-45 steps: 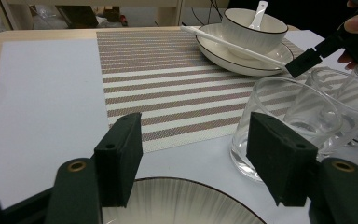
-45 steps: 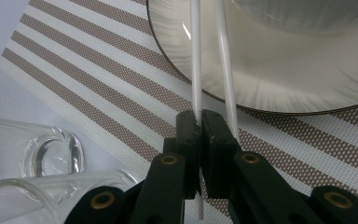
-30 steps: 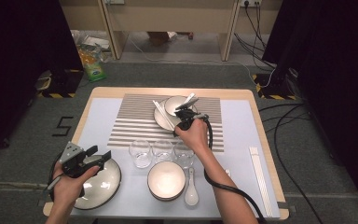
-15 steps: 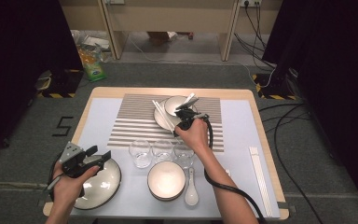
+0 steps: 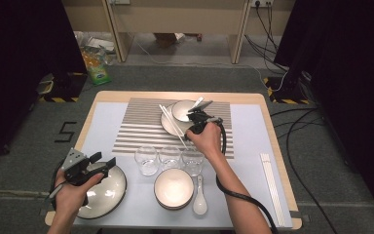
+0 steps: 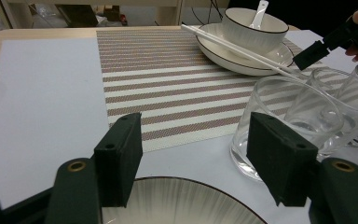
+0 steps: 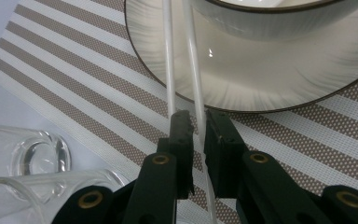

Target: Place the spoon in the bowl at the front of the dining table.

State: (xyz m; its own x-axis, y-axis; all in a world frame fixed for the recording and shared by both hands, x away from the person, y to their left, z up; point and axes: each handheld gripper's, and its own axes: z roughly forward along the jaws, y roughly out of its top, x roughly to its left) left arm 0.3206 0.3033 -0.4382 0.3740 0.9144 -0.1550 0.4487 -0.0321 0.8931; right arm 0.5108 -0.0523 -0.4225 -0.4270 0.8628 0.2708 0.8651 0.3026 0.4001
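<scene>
A pair of white chopsticks (image 5: 173, 123) lies slanted across the near rim of a shallow plate (image 5: 168, 124) on the striped mat. A small bowl (image 5: 182, 111) with a white spoon (image 5: 197, 102) in it sits on that plate. My right gripper (image 5: 190, 130) is low at the chopsticks' near end. Its jaws (image 7: 199, 123) have just been opening: one chopstick (image 7: 192, 70) runs through the narrow gap and the other (image 7: 168, 60) passes outside the left jaw. My left gripper (image 5: 104, 161) hovers open over the front-left plate (image 5: 104, 192), with nothing between its jaws (image 6: 198, 158).
Three clear glasses (image 5: 147, 160) (image 5: 169, 157) (image 5: 193, 161) stand in a row in front of the striped mat (image 5: 136, 126). Stacked bowls (image 5: 174, 187) and a second spoon (image 5: 199, 197) lie near the front edge. Another chopstick pair (image 5: 271, 187) lies along the table's right side.
</scene>
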